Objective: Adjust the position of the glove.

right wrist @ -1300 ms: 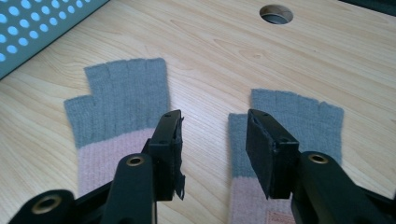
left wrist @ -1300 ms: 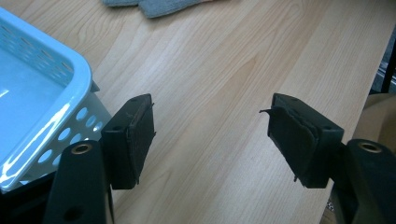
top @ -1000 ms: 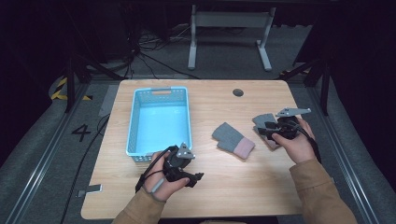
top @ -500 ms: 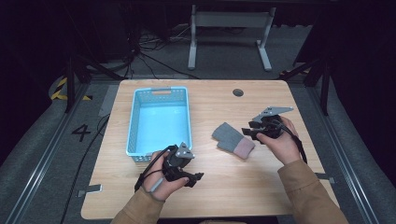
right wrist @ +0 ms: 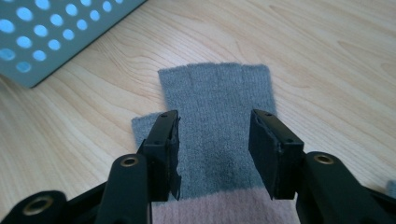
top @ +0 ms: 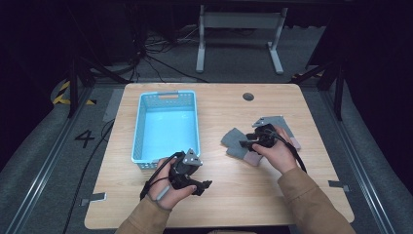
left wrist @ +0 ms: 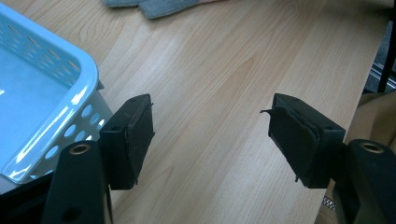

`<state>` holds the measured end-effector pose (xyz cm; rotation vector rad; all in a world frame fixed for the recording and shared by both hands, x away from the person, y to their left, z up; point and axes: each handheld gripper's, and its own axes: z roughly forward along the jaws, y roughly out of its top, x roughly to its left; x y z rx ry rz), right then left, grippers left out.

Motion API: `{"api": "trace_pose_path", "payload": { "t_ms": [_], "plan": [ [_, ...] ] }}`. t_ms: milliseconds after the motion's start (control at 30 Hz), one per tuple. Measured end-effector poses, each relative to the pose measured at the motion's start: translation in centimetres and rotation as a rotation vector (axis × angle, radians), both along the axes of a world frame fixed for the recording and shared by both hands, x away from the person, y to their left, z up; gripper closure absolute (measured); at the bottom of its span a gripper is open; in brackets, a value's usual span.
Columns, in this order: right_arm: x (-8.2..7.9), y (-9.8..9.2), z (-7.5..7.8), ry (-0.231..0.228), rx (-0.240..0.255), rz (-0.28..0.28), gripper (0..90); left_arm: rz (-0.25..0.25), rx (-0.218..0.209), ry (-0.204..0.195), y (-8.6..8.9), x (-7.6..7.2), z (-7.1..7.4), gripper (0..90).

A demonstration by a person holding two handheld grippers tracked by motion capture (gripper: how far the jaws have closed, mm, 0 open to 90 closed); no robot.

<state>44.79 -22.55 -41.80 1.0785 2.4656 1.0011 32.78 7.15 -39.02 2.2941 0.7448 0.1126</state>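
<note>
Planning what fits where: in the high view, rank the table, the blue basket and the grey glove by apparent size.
1. table
2. blue basket
3. grey glove, partly covered by the right gripper, yet clearly smallest.

A pale wooden table takes up the middle and lower part of the high view. On its left half stands a light blue perforated basket, its long side running up the frame. Near the table's top edge, right of centre, is 1 small dark round spot, perhaps a cable hole. At the upper centre stands a grey metal frame on the dark floor, with cables at upper left and a white 4 at the left.
</note>
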Motion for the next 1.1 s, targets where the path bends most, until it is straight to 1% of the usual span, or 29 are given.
{"api": "trace_pose_path", "payload": {
  "t_ms": [67, 100, 133, 200, 367, 467, 533, 633, 700, 733, 767, 833, 867, 933, 1100],
  "plan": [
    [0.1, 0.0, -0.2, 0.003, -0.003, 0.001, 53.2, 0.0, 0.001, -0.001, 0.0, 0.0, 0.0, 31.3],
    [0.2, 0.1, -0.5, 0.004, -0.009, 0.001, 52.7, 0.0, 0.002, -0.001, 0.0, 0.0, -0.1, 31.3],
    [0.4, 0.1, -1.0, 0.006, -0.027, -0.001, 51.5, 0.0, 0.002, -0.001, 0.1, 0.0, -0.1, 31.2],
    [0.6, 0.1, -1.3, 0.006, -0.032, -0.003, 50.6, -0.002, 0.002, 0.002, 0.0, 0.0, -0.1, 31.1],
    [0.9, -0.1, -2.3, 0.024, -0.052, -0.01, 50.3, -0.005, 0.006, 0.003, -0.1, 0.0, -0.1, 30.9],
    [1.0, -0.1, -2.6, 0.024, -0.062, -0.015, 50.5, -0.005, 0.006, 0.002, -0.1, -0.1, -0.1, 30.8],
    [1.1, 0.0, -2.9, 0.021, -0.067, -0.008, 51.5, -0.008, 0.008, 0.002, -0.1, 0.0, -0.1, 30.8],
    [1.0, 0.1, -3.0, 0.014, -0.076, -0.004, 55.4, -0.007, 0.007, 0.001, -0.1, 0.0, -0.2, 30.8],
    [0.9, 0.1, -3.0, 0.011, -0.077, -0.005, 61.2, -0.009, 0.008, 0.002, -0.1, -0.1, -0.2, 30.8],
    [0.9, 0.1, -3.0, 0.011, -0.077, -0.003, 65.3, -0.011, 0.011, 0.002, -0.1, -0.1, -0.1, 30.7],
    [0.9, 0.1, -3.0, 0.019, -0.066, 0.003, 70.9, -0.012, 0.011, 0.002, -0.1, -0.1, -0.1, 30.7],
    [0.8, 0.1, -2.9, 0.021, -0.066, 0.0, 80.0, -0.008, 0.007, 0.001, -0.1, 0.0, -0.2, 30.6],
    [0.8, 0.0, -2.8, 0.023, -0.072, 0.004, 81.3, -0.005, 0.008, 0.0, -0.1, 0.1, -0.2, 30.7],
    [0.8, -0.1, -2.8, 0.025, -0.066, 0.007, 84.5, -0.002, 0.008, 0.005, 0.0, 0.1, -0.3, 30.7],
    [0.7, -0.2, -2.5, 0.023, -0.051, 0.011, 86.6, -0.007, 0.009, 0.006, 0.0, 0.1, -0.3, 30.6]
  ]
}}
